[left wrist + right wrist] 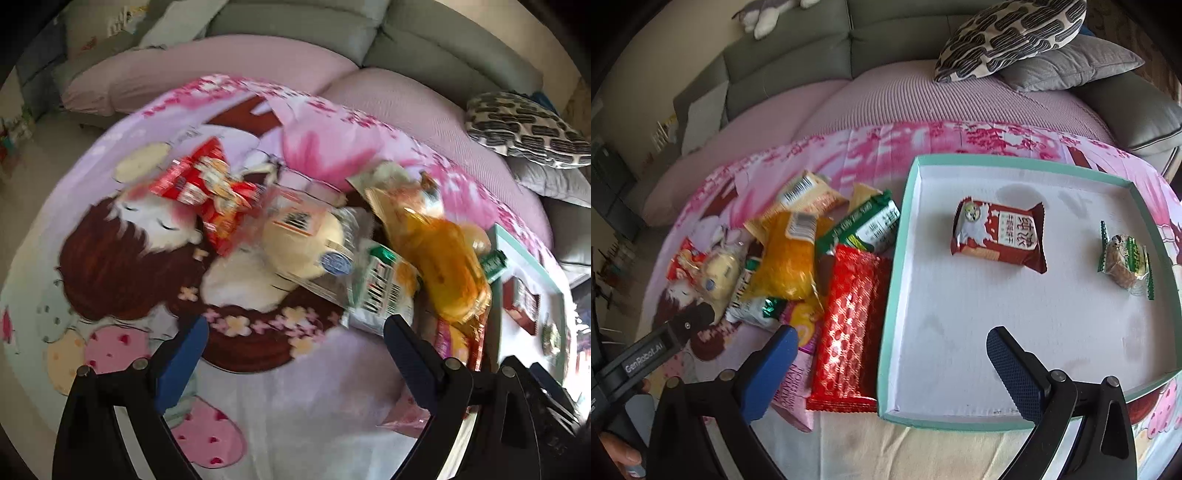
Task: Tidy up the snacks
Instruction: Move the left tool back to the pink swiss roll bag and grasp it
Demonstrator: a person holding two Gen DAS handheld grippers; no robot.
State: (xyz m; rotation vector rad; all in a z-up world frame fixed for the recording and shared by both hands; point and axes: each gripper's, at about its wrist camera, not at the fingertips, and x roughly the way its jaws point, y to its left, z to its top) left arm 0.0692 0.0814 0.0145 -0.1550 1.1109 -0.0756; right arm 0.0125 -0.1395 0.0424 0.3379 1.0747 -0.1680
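Observation:
A pile of snacks lies on a cartoon-print blanket: a red pack, a clear-wrapped bun, a green-and-white pack and an orange bag. My left gripper hovers open just in front of the pile, holding nothing. In the right wrist view a teal-rimmed white tray holds a red-brown pack and a green-wrapped cookie. My right gripper is open and empty over the tray's near left corner, beside a red patterned pack.
The orange bag, a green pack and a pink pack lie left of the tray. The left gripper's body reaches in from the left. Behind stand a grey sofa with a patterned cushion and pink cushions.

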